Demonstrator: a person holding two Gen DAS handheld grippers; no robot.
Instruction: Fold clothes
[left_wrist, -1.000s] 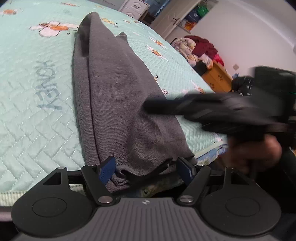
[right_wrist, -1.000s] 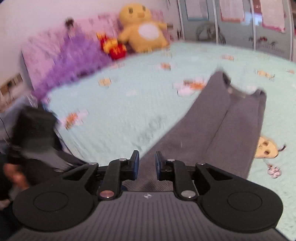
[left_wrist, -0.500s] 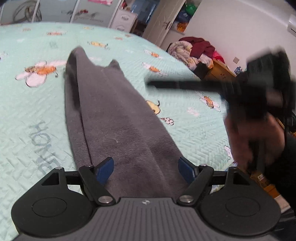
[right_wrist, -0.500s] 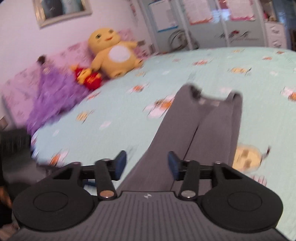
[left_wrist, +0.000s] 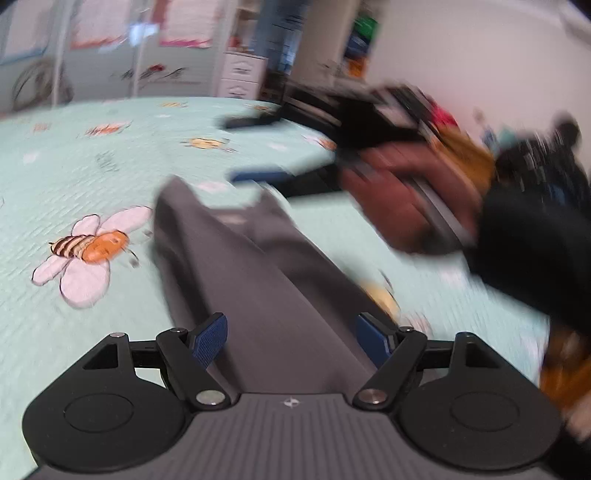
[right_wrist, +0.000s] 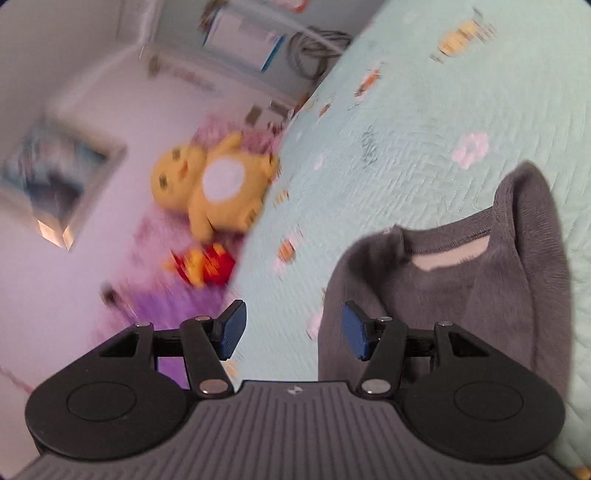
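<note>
- Sweater (left_wrist: 266, 295): grey knit, already folded into a long narrow strip, lying flat on the mint quilt (left_wrist: 74, 166). In the left wrist view it runs from 6 o'clock up toward 12; collar end at the far tip.
- Left gripper (left_wrist: 291, 343): jaws spread wide, the strip seen between the blue pads (left_wrist: 208, 341), not pinched. Released, nothing held.
- Right gripper (right_wrist: 291, 328): jaws have just been opening and stand parted, with only quilt showing between them. Collar (right_wrist: 443, 251) sits at about 2 o'clock of the fingertips, just beside the right-hand pad. Nothing grasped.
- In the left view the right hand (left_wrist: 406, 199) and its tool are at 2 o'clock, heavily blurred, hovering over the collar end.
- Step, my read: lengthwise folds are done, both tools let go, hands repositioning for the crosswise fold.
- Next move calls for: right jaws to pinch the collar end through all layers, left to pin or grab the near end, then bring one end over the other with edges lined up. Risk: grabbing only the top layer and peeling the strip open.
- Writing: none readable. Quilt shows bee and flower prints (left_wrist: 85, 254); faint grey marks on it are too blurred to read. Papers on the far cupboards illegible.
- Clutter: yellow plush toy (right_wrist: 218, 184) at 10 o'clock in the right view, well apart from the sweater.
</note>
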